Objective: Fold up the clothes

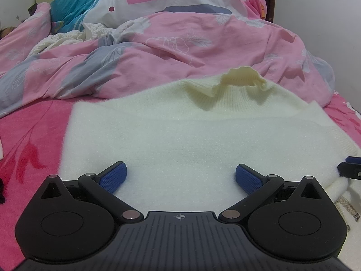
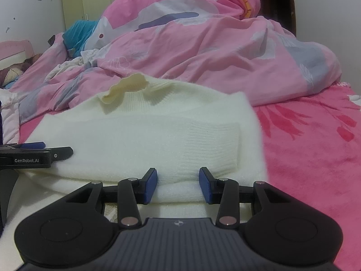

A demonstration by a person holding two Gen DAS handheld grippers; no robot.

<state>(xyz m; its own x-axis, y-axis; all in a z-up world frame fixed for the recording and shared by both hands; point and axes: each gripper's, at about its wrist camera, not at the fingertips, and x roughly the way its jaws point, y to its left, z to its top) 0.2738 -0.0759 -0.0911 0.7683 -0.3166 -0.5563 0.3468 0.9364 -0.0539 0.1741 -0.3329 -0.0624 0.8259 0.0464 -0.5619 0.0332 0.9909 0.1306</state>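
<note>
Fluffy cream knit sweater (image 1: pixel 180 135) fills centre frame on the pink bedsheet (image 1: pixel 27 140). My left gripper (image 1: pixel 180 177) gapes wide over its near hem; my right gripper (image 2: pixel 178 186) clamps the folded hem edge.

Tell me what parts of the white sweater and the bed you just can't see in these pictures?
- Sweater hem: both views, hidden behind the gripper bodies.
- Left sleeve: left wrist view shows none; whether it is tucked under cannot be told.
- Right gripper: left wrist view, cut off by the right edge; its jaws cannot be read there.
- Blue cloth far back: half buried under the pink quilt.
- Brown heap: right wrist view, too small and cut by the left edge.
</note>
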